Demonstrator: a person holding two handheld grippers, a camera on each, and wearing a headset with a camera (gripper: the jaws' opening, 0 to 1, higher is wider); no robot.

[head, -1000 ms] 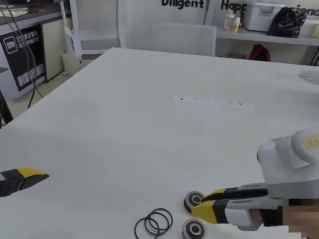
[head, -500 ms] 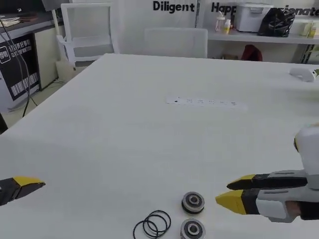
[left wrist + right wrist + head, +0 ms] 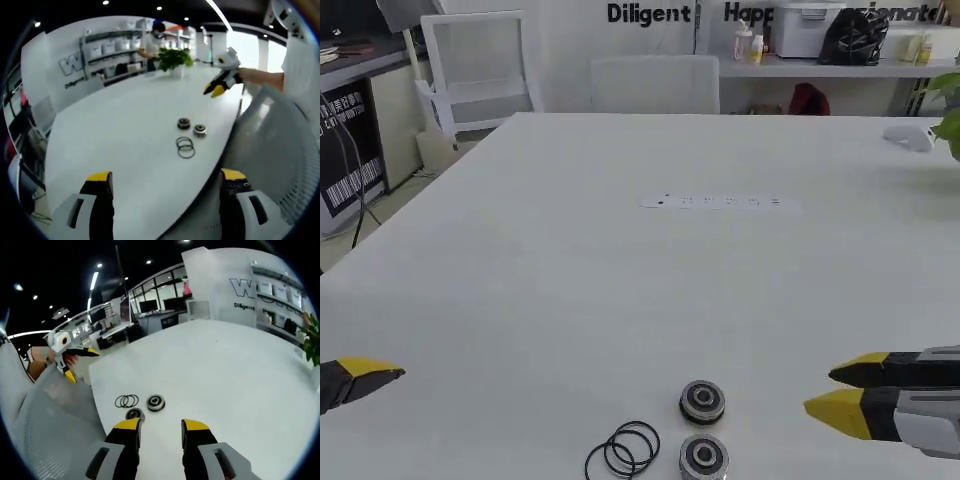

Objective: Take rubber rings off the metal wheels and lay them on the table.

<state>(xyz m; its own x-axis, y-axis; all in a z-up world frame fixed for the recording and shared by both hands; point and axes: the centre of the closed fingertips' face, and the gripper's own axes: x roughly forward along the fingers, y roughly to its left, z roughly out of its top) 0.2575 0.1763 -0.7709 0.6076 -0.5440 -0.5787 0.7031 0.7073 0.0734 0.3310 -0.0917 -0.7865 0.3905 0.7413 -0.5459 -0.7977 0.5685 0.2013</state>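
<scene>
- On the shelf beyond the table (image 3: 570, 250), a white lidded box (image 3: 808, 30) is sitting beside a black bag (image 3: 853, 35) and two small bottles (image 3: 750, 45). What any of them is holding I cannot tell.
- In the left gripper view, a leafy plant (image 3: 172, 57) is standing at the far end of the table, its pot too small to make out. Pale bins (image 3: 102, 49) are lining the wall shelves, their contents too blurred to read.
- I am holding my left gripper (image 3: 165, 176) with its jaws spread wide and nothing between them. The head view is cutting it off at the left edge, past one yellow tip.
- I am holding my right gripper (image 3: 161, 425) with its jaws apart by a narrower gap, gripping nothing. Its body is running off the right edge of the head view.
- The two metal wheels are lying flat on the table near its front edge, between my grippers and closer to the right one. The bottom of the head view is clipping the near wheel (image 3: 704, 457), just beside the far wheel (image 3: 702, 400).
- Each wheel is showing as a silvery disc with a dark band round a pale hub; whether rubber is sitting on either, I cannot tell.
- The rubber rings (image 3: 623, 450) — thin black loops, overlapping — are lying flat just left of the near wheel, apart from it and from both grippers.
- A white power strip (image 3: 720, 202) is lying mid-table, its sockets blurred.
</scene>
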